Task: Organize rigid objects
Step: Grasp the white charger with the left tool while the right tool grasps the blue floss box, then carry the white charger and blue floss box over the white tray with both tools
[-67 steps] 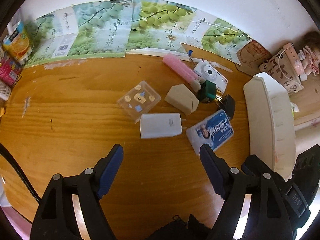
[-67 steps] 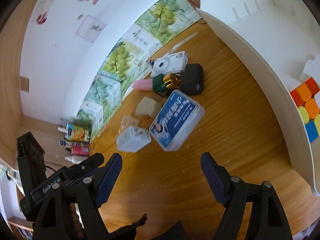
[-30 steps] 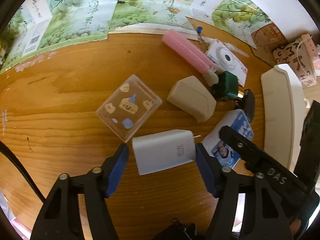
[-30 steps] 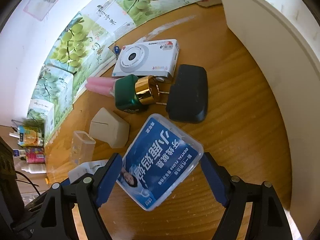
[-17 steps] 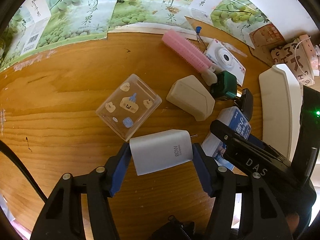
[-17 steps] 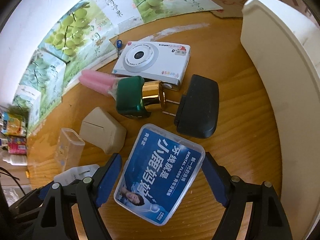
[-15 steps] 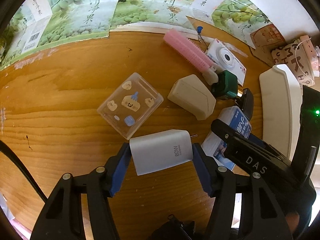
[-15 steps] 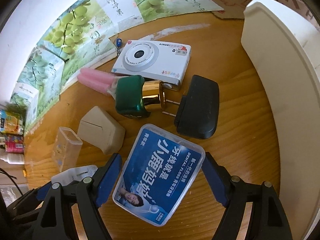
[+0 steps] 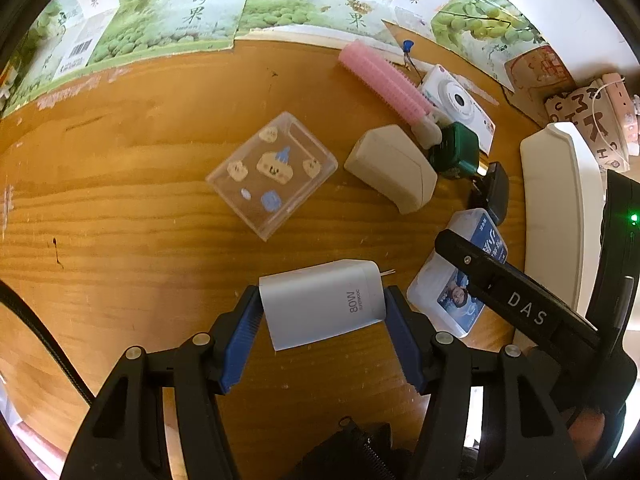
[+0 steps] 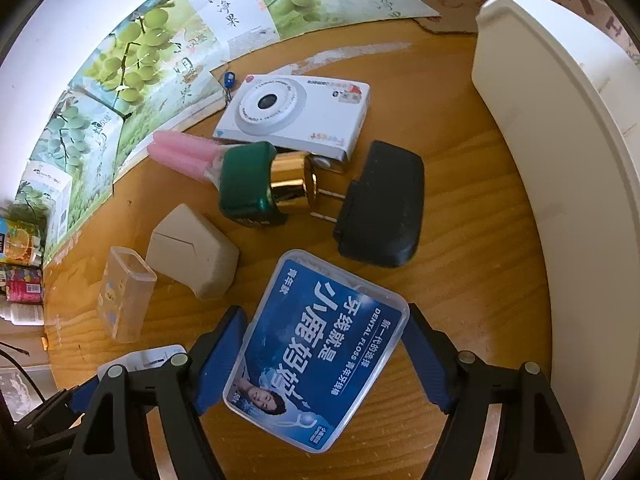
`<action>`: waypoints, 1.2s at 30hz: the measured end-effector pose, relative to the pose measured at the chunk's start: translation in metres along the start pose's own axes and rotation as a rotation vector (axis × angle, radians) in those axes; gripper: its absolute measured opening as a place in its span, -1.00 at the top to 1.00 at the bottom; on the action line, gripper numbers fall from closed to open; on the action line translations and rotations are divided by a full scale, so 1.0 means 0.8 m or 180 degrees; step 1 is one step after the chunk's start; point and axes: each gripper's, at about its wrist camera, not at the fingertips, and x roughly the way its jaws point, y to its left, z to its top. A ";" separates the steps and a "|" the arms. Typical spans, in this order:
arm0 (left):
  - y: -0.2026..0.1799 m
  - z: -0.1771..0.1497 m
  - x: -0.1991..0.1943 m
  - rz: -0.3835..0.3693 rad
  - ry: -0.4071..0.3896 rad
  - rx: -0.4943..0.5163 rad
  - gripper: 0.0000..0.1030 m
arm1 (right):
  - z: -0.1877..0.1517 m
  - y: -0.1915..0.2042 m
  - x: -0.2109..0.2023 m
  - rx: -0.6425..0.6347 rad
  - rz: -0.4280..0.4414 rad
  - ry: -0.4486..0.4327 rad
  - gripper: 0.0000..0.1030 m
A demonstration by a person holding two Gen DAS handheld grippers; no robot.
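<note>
My left gripper (image 9: 322,312) is shut on a white 80W charger (image 9: 322,304) just above the wooden table (image 9: 120,240). My right gripper (image 10: 320,340) is open with its jaws on either side of a blue dental floss box (image 10: 316,352) that lies flat on the table; the left pad looks to touch it, the right stands just off it. The floss box also shows in the left wrist view (image 9: 452,300), partly behind the right gripper's arm. The white charger's corner shows in the right wrist view (image 10: 140,358).
A clear sticker box (image 9: 272,172), a beige case (image 9: 390,174), a pink brush (image 9: 386,80), a white camera (image 10: 296,114), a green and gold plug (image 10: 260,184) and a black adapter (image 10: 382,210) lie nearby. A white tray (image 10: 560,160) stands at the right. Grape-print cartons (image 9: 200,12) line the back.
My left gripper closed on the white charger and tilted it slightly. My right gripper moved down over the floss box and its jaws narrowed around it.
</note>
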 end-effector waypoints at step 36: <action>-0.041 -0.111 -0.065 -0.0124 -0.0489 -0.0036 -0.26 | -0.099 -0.054 -0.070 -0.0147 0.0340 0.0032 -0.47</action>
